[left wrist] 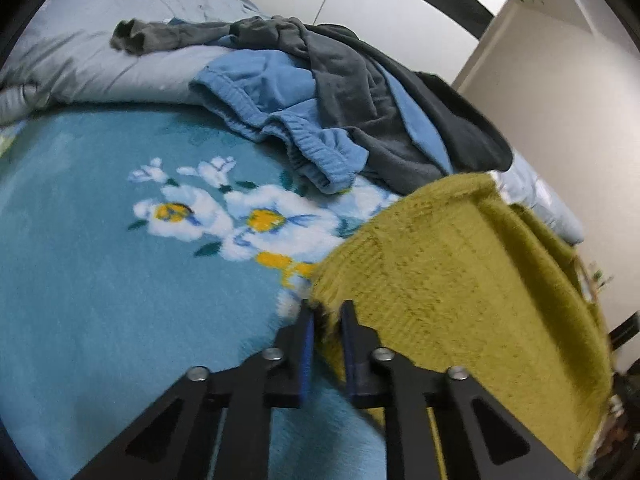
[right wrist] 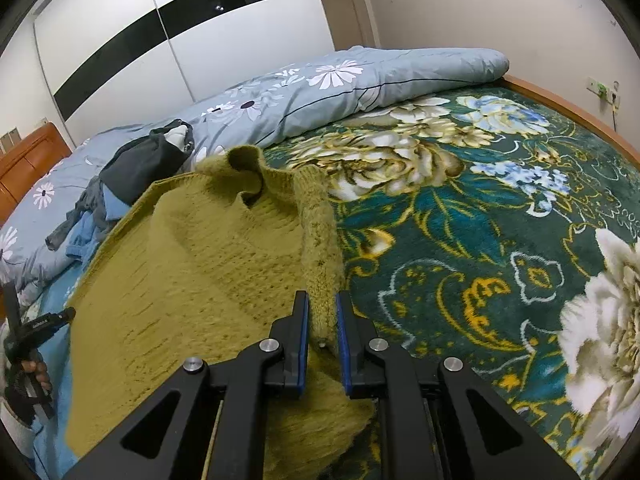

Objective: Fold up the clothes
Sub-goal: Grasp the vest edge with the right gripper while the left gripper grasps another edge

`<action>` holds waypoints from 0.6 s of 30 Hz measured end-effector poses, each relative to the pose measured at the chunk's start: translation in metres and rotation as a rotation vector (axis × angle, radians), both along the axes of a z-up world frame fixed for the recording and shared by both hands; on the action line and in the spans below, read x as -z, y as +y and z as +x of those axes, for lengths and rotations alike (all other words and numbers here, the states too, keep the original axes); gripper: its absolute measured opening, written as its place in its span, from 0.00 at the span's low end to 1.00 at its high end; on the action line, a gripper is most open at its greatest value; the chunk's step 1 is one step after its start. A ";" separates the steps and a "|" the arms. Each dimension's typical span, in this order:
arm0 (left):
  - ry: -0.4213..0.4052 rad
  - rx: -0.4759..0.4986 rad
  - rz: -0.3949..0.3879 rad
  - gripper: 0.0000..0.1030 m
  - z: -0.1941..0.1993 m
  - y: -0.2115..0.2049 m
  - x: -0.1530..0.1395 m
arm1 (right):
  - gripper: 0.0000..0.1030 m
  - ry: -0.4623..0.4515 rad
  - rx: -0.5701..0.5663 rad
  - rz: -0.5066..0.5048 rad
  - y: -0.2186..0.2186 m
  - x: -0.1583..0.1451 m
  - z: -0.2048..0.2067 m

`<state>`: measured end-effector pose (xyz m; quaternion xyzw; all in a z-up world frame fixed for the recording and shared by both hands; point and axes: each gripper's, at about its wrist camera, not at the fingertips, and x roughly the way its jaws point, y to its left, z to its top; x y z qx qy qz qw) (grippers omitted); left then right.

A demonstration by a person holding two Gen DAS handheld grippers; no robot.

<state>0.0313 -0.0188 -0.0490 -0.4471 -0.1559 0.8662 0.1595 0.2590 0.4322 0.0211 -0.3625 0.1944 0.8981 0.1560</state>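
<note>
On the bed, the olive-green fuzzy knit sweater lies spread out, mostly over a teal blanket with white and yellow flowers, its right edge reaching onto a dark green blanket with cream and gold flowers.

Left gripper: jaws narrow, blue pads pinched on the near left corner of the sweater; fabric visible between the fingertips. Corner sits low, at the blanket surface.

Right gripper: jaws narrow, clamped on a rolled ridge of the sweater's right edge, looks like a sleeve or side seam, can't say which. Ridge runs straight away from the fingertips toward the neckline, which is bunched up at the far end.

Right wrist view also catches the left tool at the far left edge, a hand wrapped round its handle.

Beyond the sweater: a pile of loose clothes, a light blue sweatshirt with ribbed cuffs under a dark grey garment, lying against a rolled pale blue quilt with white daisy print. Pile is near the sweater's far edge; contact unclear.

Background: white wardrobe with black stripe, orange-brown wooden headboard.
</note>
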 end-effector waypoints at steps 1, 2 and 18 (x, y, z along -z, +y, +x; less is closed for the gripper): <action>-0.001 -0.002 0.025 0.11 0.002 0.000 -0.001 | 0.13 0.004 -0.002 -0.004 -0.001 -0.002 0.001; -0.002 0.002 0.044 0.11 0.005 0.000 -0.002 | 0.13 0.008 -0.003 -0.009 -0.002 -0.003 0.002; 0.106 0.052 0.029 0.08 0.061 0.003 -0.048 | 0.13 0.064 -0.077 -0.031 -0.029 -0.031 0.018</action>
